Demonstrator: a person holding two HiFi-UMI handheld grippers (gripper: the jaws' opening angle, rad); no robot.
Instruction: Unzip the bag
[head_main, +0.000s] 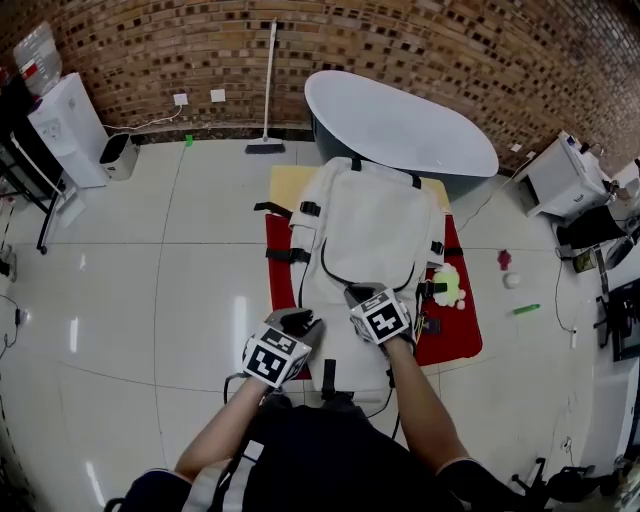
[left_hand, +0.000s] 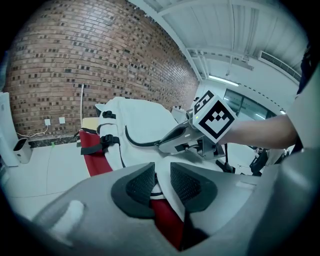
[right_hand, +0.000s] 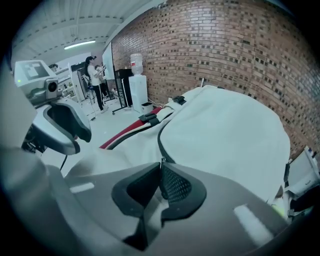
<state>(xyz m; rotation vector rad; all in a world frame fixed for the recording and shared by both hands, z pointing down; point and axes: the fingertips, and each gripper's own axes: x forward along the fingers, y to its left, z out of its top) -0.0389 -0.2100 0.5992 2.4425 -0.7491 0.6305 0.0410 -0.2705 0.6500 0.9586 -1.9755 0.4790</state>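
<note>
the white bag lies flat on a red mat on the floor. its lower end reaches the mat's near edge and its top runs past the far edge onto a yellow mat.

the right claw is nearly together, pinched on the zipper pull at the near end of the dark zipper that curves around the front panel. the left claw stands wider, and a fold of the bag's white cloth fills the gap between its pads, so it looks clamped there, just beside the right one.

to do this step well, i'd judge the left claw should hold the cloth taut near the mat's near edge. the right claw should draw the pull along the track's curve, low and in line with the teeth, not upward. slow down at the corner, where the cloth may bunch and jam.

counted: one bag, one zipper with one pull, two claws, two mats, and one yellow-green soft toy at the red mat's right edge.
</note>
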